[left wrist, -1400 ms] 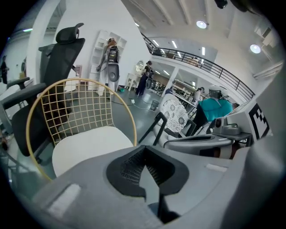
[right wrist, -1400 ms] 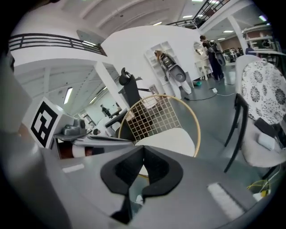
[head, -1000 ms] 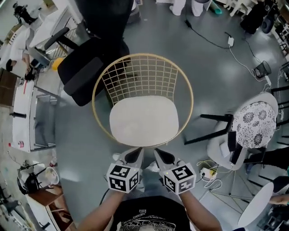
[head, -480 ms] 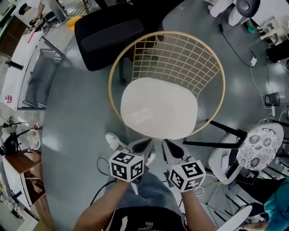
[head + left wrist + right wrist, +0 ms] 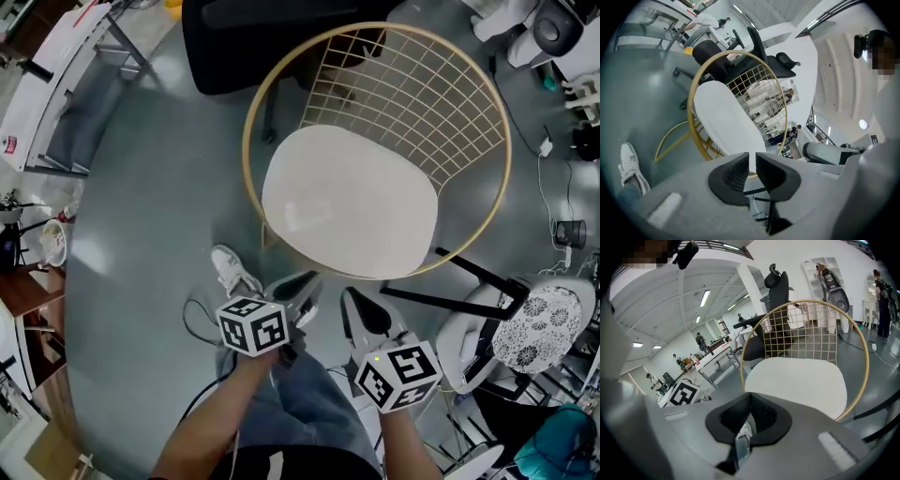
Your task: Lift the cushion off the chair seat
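Head view: the white cushion [image 5: 349,202] lies flat on the wire chair [image 5: 246,159] just ahead of the left gripper [image 5: 296,284], empty with narrow jaws opening, and the right gripper [image 5: 354,306], closed empty, both likely lining up for its near edge.

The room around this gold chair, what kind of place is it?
Probably a big open workshop or lab office: there is a black office chair, long white work tables and strip lights overhead.

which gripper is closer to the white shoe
Left. The left gripper, jaws opening and empty, hangs just right of the shoe; the right gripper is farther right.
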